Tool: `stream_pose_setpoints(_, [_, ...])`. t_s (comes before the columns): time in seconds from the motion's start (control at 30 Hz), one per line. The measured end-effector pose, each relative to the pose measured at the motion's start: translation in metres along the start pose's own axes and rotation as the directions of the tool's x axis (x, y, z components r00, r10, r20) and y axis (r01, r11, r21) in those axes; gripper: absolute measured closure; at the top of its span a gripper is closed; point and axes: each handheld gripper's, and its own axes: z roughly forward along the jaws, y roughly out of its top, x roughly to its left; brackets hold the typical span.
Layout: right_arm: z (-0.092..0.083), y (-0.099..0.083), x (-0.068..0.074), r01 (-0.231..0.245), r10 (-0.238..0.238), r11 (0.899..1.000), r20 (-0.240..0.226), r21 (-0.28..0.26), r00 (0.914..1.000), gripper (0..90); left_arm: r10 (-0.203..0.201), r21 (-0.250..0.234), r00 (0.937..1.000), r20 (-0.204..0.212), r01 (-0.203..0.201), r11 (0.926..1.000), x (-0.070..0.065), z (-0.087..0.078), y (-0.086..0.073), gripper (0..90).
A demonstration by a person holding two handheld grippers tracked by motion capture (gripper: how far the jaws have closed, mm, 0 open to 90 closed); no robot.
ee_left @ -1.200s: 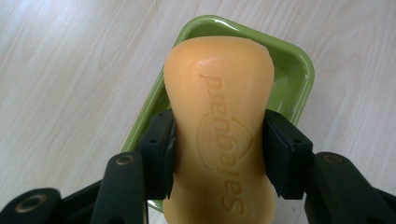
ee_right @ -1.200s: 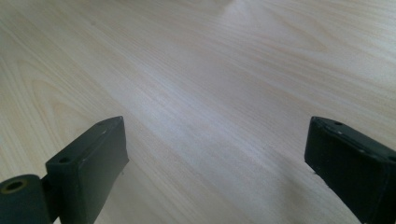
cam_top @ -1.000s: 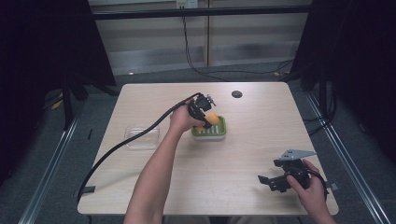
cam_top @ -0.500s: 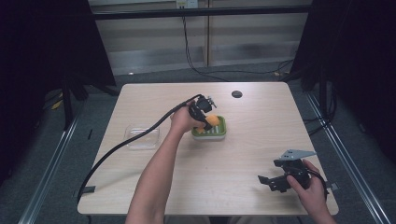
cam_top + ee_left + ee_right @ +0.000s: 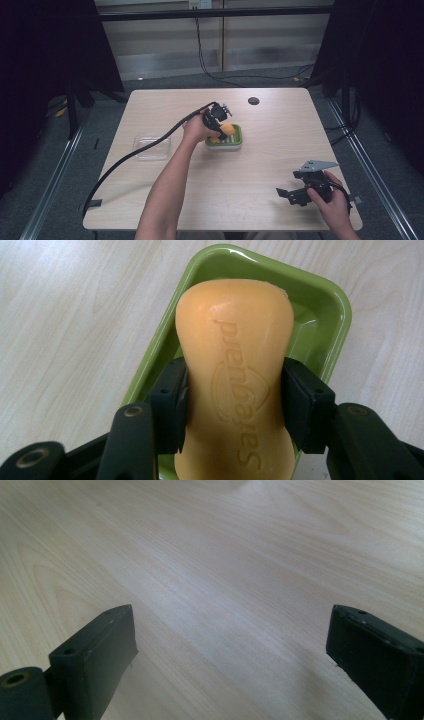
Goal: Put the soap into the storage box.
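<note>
Lowering slightly since a second ago, left claw (image 5: 235,400) clamped on orange soap bar (image 5: 235,370) just over green soap dish (image 5: 330,305) mid-tabletop (image 5: 280,130) — placement judged near — right claw (image 5: 232,665) apart, idle at near-right edge.

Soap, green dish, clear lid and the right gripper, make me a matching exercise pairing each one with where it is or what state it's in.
Column one:
1. orange soap bar
2. green dish
3. clear container
4. right gripper

Column two:
A. jaws wide apart, nothing between them, near the table's front right corner
B. on the table, left of the person's left hand
C. clamped between the left gripper's jaws
D. on the table, directly under the held bar

Pairs: 1-C, 2-D, 3-B, 4-A
</note>
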Motion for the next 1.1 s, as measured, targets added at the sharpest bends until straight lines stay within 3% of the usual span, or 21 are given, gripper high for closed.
stream_pose_setpoints(0.27, [0.0, 0.0, 0.0, 0.001, -0.001, 1.0, 0.003, 0.0, 1.0, 5.7, -0.004, 0.0, 1.0, 0.007, 0.004, 1.0, 0.001, 0.002, -0.001, 49.6])
stream_pose_setpoints(0.43, [0.0, 0.0, 0.0, 0.002, -0.002, 1.0, 0.003, 0.0, 1.0, 5.6, -0.003, -0.009, 0.9999, -0.014, 0.002, 1.0, 0.0, 0.003, -0.001, 49.4])
stream_pose_setpoints(0.63, [0.0, 0.0, 0.0, 0.0, 0.0, 1.0, 0.004, 0.002, 1.0, 5.7, -0.006, 0.012, 1.0, 0.004, 0.006, 0.9999, 0.003, 0.001, -0.002, 49.0])
stream_pose_setpoints(0.67, [0.0, 0.0, 0.0, 0.001, -0.001, 1.0, 0.005, 0.002, 1.0, 5.6, -0.019, -0.006, 0.9998, -0.009, 0.019, 0.9998, 0.001, 0.003, -0.003, 48.8])
stream_pose_setpoints(0.7, [0.0, 0.0, 0.0, 0.001, -0.001, 1.0, 0.006, 0.001, 1.0, 5.6, -0.002, 0.004, 1.0, -0.007, 0.002, 1.0, 0.003, 0.001, -0.003, 48.5])
stream_pose_setpoints(0.73, [0.0, 0.0, 0.0, 0.003, -0.003, 1.0, 0.004, 0.001, 1.0, 5.6, -0.023, -0.003, 0.9997, 0.006, 0.023, 0.9997, 0.002, 0.001, -0.002, 48.6])
stream_pose_setpoints(0.77, [0.0, 0.0, 0.0, 0.004, -0.004, 1.0, 0.005, -0.001, 1.0, 5.7, -0.002, -0.027, 1.0, 0.002, 0.002, 0.9996, 0.003, -0.002, -0.002, 50.2])
stream_pose_setpoints(0.87, [0.0, 0.0, 0.0, 0.001, -0.001, 1.0, 0.005, 0.003, 1.0, 5.7, -0.019, -0.058, 0.9998, 0.004, 0.019, 0.9981, 0.003, -0.007, 0.0, 51.7])
stream_pose_setpoints(1.0, [0.0, 0.0, 0.001, 0.002, -0.002, 1.0, 0.005, 0.003, 1.0, 5.7, -0.021, -0.054, 0.9998, -0.003, 0.02, 0.9983, 0.004, -0.012, -0.001, 51.1])
stream_pose_setpoints(1.03, [0.0, 0.0, 0.001, 0.004, -0.004, 1.0, 0.004, 0.002, 1.0, 5.7, 0.0, -0.048, 1.0, -0.006, 0.0, 0.9988, 0.005, -0.013, -0.002, 50.9])
stream_pose_setpoints(1.07, [0.0, 0.0, 0.001, 0.001, -0.001, 1.0, 0.006, 0.003, 1.0, 5.6, -0.029, -0.056, 0.9996, -0.002, 0.029, 0.998, 0.003, -0.014, -0.003, 50.6])
stream_pose_setpoints(1.1, [0.0, 0.0, 0.001, 0.001, -0.001, 1.0, 0.006, 0.002, 1.0, 5.6, -0.027, -0.057, 0.9996, -0.001, 0.027, 0.998, 0.003, -0.015, -0.003, 50.5])
